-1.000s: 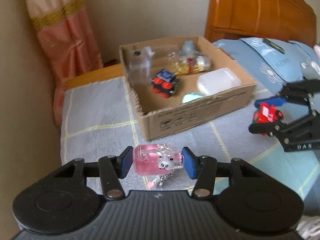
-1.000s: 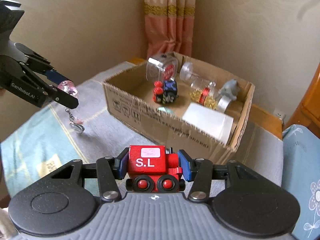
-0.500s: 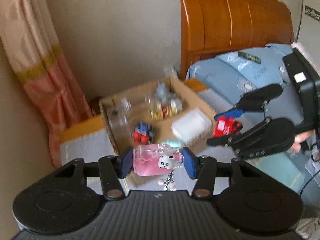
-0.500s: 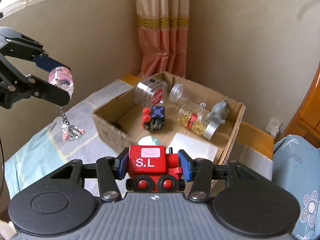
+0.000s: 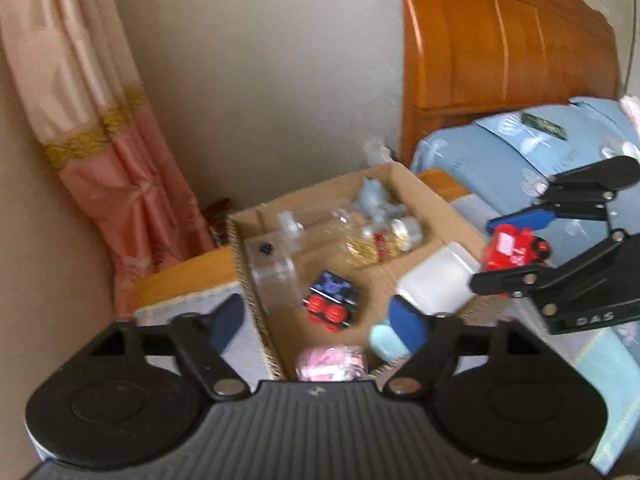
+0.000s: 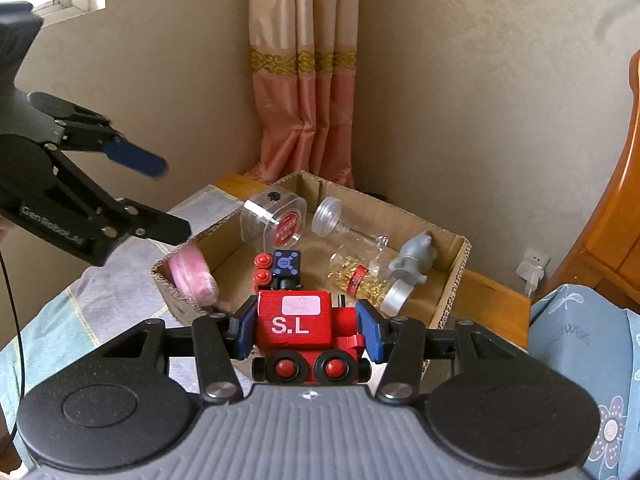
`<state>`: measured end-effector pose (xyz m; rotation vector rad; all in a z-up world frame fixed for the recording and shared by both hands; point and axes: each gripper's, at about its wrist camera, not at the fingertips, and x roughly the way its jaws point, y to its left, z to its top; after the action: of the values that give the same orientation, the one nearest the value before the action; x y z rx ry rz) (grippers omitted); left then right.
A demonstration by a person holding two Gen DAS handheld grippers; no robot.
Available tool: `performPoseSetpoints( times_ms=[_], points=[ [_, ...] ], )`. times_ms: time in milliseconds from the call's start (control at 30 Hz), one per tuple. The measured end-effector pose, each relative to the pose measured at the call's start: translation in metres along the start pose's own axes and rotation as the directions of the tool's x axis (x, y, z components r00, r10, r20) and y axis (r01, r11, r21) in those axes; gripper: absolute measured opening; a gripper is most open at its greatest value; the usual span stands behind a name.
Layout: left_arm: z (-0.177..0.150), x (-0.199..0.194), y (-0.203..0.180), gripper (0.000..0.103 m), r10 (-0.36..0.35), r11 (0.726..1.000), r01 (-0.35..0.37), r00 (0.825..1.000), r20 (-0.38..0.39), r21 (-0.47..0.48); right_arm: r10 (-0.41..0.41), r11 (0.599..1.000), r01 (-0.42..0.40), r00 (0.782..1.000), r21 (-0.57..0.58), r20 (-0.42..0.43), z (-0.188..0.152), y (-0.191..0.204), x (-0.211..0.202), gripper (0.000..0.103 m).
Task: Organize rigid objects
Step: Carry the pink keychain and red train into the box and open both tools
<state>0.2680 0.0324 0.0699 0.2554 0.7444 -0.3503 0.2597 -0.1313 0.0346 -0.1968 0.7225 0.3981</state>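
Left wrist view first: the left gripper (image 5: 316, 322) has just been opening, its jaws now spread wide with nothing between the pads, and the pink bottle charm (image 5: 331, 363) sits blurred at the near edge of the cardboard box (image 5: 256, 300), just under the gripper. Inside the box, a blue-and-red toy block (image 5: 331, 302) lies near the middle, a clear round case (image 5: 272, 268) to its left, a jar of gold beads (image 5: 376, 242) farther back, a white plastic container (image 5: 436, 280) on the right. The right gripper (image 5: 508, 248) comes in from the right, above that container. Over to the right wrist view: its jaws are clamped on the red toy train (image 6: 298, 330), pads pressing both flanks of the cab, wheels hanging below. That train looks like painted wood, stiff and fairly light, so the flat cab sides are the place to hold; the smooth paint could slip. The grey figurine (image 6: 414, 262) sits at the far right of the box, and the toy block lies straight ahead, so I'd say bare floor for a drop is scarce.
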Motion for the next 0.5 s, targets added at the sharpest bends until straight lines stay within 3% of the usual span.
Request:
performPoseSetpoints(
  times_ms=[200, 500],
  points=[
    [-0.015, -0.007, 0.008, 0.098, -0.003, 1.0, 0.004, 1.0, 0.026, -0.022, -0.004, 1.0, 0.004, 1.0, 0.001, -0.003, 0.005, -0.006, 0.004, 0.056],
    [-0.045, -0.001, 0.002, 0.099, -0.039, 0.999, 0.039, 0.999, 0.019, -0.015, 0.009, 1.0, -0.009, 1.0, -0.01, -0.01, 0.021, -0.012, 0.026, 0.056]
  ],
)
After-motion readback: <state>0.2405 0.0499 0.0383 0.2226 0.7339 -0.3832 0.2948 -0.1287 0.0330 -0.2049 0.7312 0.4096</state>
